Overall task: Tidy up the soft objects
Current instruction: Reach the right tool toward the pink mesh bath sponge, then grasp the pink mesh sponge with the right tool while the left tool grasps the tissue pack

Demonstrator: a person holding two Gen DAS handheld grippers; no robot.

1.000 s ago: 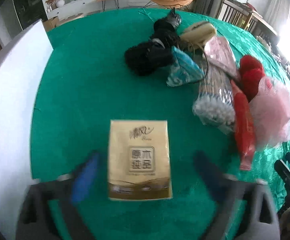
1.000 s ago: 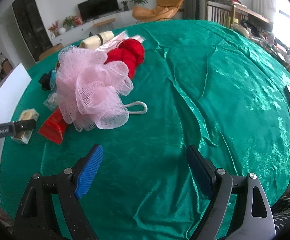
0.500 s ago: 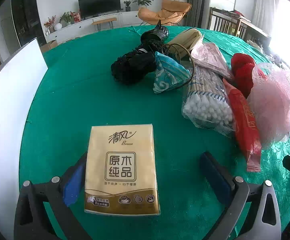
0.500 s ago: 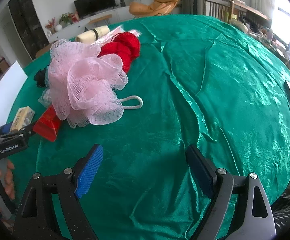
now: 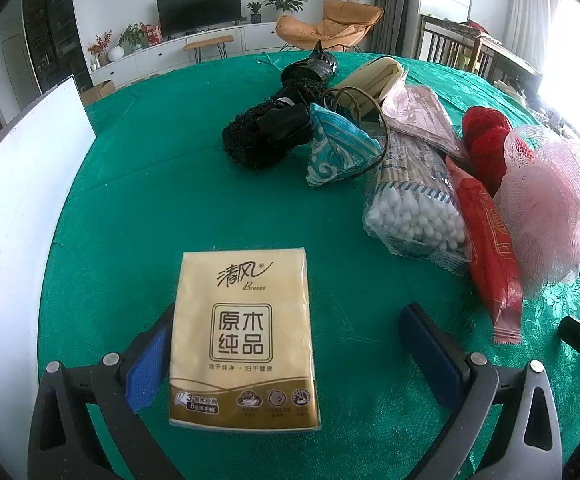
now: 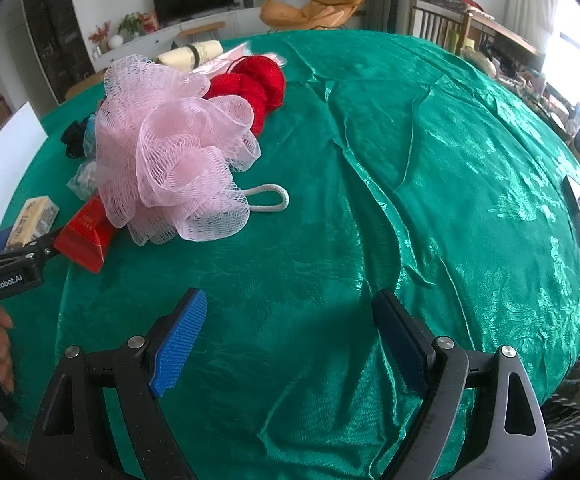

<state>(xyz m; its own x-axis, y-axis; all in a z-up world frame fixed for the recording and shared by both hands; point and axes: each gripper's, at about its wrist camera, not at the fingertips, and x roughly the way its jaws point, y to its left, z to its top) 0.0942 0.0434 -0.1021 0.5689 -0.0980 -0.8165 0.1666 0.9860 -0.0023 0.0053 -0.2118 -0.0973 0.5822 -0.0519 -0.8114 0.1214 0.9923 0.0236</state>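
Green satin cloth (image 6: 430, 184) covers a table in a living room. On it, a gold tissue pack (image 5: 243, 340) printed "Breeze" lies between the spread fingers of the left gripper (image 5: 285, 356), against its left pad. Beyond sit cotton swabs (image 5: 414, 204), a red packet (image 5: 490, 248) and a pink mesh pouf (image 6: 169, 152). The right gripper (image 6: 290, 344), also spread wide, grasps nothing.

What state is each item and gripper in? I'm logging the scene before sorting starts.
Gold tissue pack: flat, between open left jaws, ungripped.
Clear bag of cotton swabs: sealed, lying.
Pink mesh bath pouf: resting on table.
Left gripper: open.
Right gripper: open, empty.
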